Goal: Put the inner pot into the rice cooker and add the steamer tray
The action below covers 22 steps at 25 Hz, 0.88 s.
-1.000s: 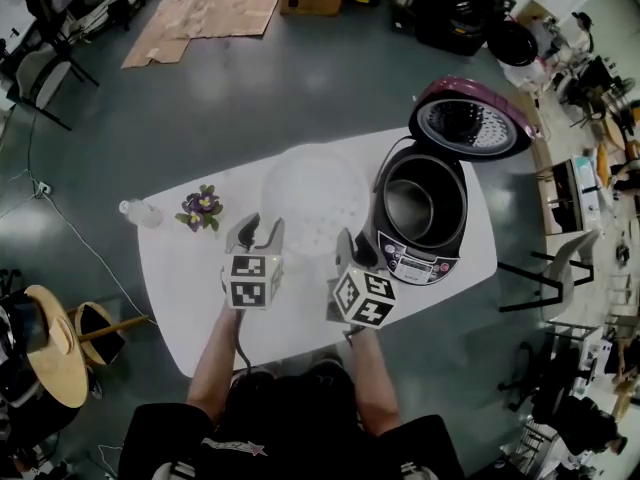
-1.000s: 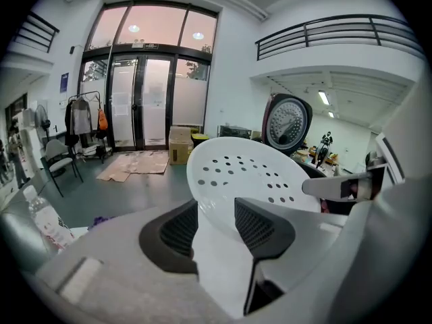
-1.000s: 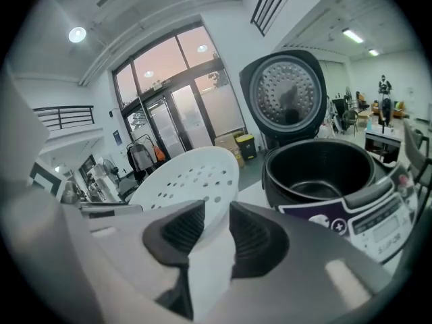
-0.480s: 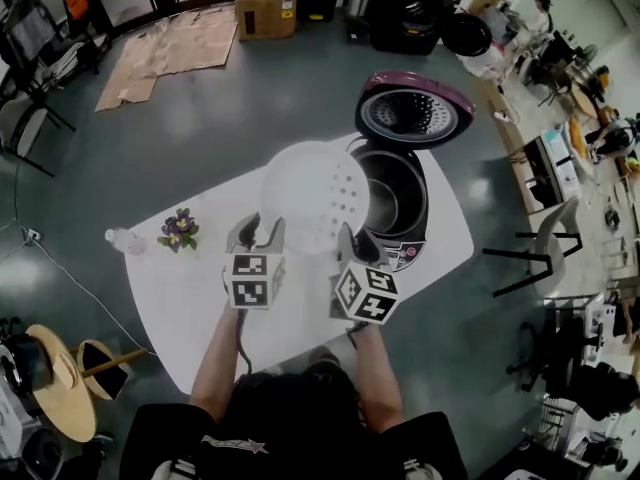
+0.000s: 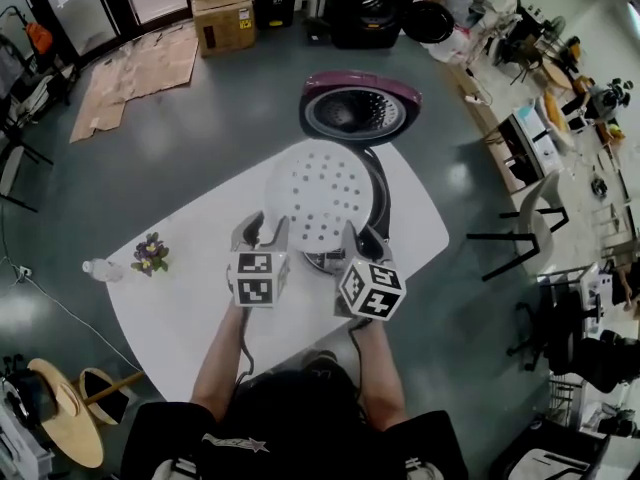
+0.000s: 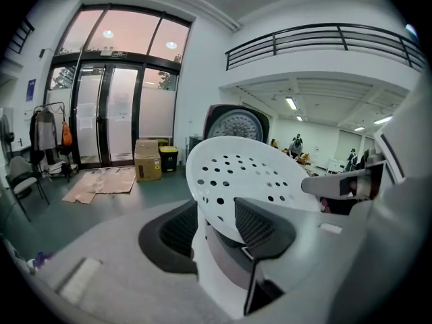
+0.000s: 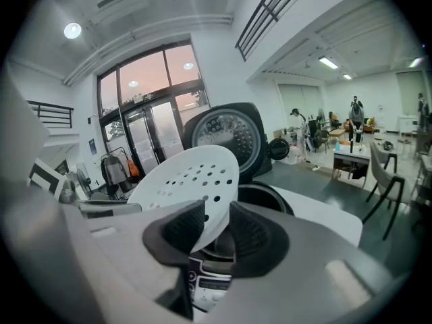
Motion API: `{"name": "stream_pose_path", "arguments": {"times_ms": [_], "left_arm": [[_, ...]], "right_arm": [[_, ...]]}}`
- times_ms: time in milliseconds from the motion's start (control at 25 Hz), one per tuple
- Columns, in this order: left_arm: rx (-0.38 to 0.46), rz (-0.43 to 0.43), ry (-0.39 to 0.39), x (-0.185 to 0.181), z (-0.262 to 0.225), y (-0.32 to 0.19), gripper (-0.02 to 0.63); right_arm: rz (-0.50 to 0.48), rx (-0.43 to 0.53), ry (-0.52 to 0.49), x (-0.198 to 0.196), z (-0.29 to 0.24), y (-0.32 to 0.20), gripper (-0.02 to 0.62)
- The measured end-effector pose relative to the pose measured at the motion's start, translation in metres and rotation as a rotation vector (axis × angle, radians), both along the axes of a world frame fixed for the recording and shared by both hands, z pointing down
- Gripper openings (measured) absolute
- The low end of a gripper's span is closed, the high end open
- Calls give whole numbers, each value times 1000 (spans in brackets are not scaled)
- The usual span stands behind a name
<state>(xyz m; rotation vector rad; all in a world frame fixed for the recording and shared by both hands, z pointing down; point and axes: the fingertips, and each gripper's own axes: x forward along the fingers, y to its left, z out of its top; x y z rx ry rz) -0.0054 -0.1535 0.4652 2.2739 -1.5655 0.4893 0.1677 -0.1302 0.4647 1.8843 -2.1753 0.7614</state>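
Head view: both claws hold the white steamer tray [image 5: 325,193] by its near rim above the open rice cooker [image 5: 380,200] on the white worktop [image 5: 190,288], left claw [image 5: 260,226] on one side and right claw [image 5: 360,240] on the other. Left gripper view: the left claw [image 6: 217,216] is closed on the edge of the steamer tray [image 6: 250,174], with the rice cooker [image 6: 233,123] lid upright behind. Right gripper view: the right claw [image 7: 217,225] pinches the rim of the steamer tray [image 7: 189,181], which tilts up over the rice cooker [image 7: 266,200].
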Motion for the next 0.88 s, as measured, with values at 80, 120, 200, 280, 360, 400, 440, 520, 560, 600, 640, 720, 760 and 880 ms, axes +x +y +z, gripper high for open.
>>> {"name": "stream_pose_path", "arguments": {"times_ms": [80, 120, 200, 280, 360, 400, 440, 520, 560, 600, 640, 720, 760, 880], "left_arm": [[-9, 15, 3, 18, 4, -5, 184], [-17, 21, -1, 25, 6, -7, 184], [-28, 26, -15, 37, 9, -11, 184], [-39, 28, -25, 46, 13, -15, 186], [-52, 29, -27, 54, 17, -18, 186], [-61, 27, -28, 57, 20, -19, 187], [-71, 25, -30, 59, 23, -21, 187], [-90, 20, -36, 63, 29, -23, 187], [-99, 19, -41, 66, 31, -24, 187], [-107, 18, -45, 68, 34, -25, 187], [-114, 17, -50, 70, 37, -27, 189], [-127, 16, -60, 72, 42, -29, 189], [-132, 15, -66, 72, 44, -30, 189], [-147, 10, -82, 75, 52, -32, 189]], "right_arm": [[9, -12, 6, 17, 2, -4, 112], [12, -17, 9, 24, 3, -6, 114], [15, -26, 15, 36, 7, -9, 114], [15, -38, 17, 46, 11, -13, 115], [12, -53, 14, 54, 15, -17, 115], [10, -61, 11, 57, 18, -19, 115], [7, -68, 10, 59, 20, -21, 115], [0, -84, 8, 63, 26, -24, 115], [-4, -91, 8, 66, 29, -26, 114], [-7, -100, 8, 68, 31, -27, 115], [-11, -109, 7, 70, 34, -28, 115], [-18, -131, 7, 71, 41, -30, 118], [-22, -142, 7, 72, 44, -31, 120], [-31, -167, 11, 75, 53, -34, 121]]}}
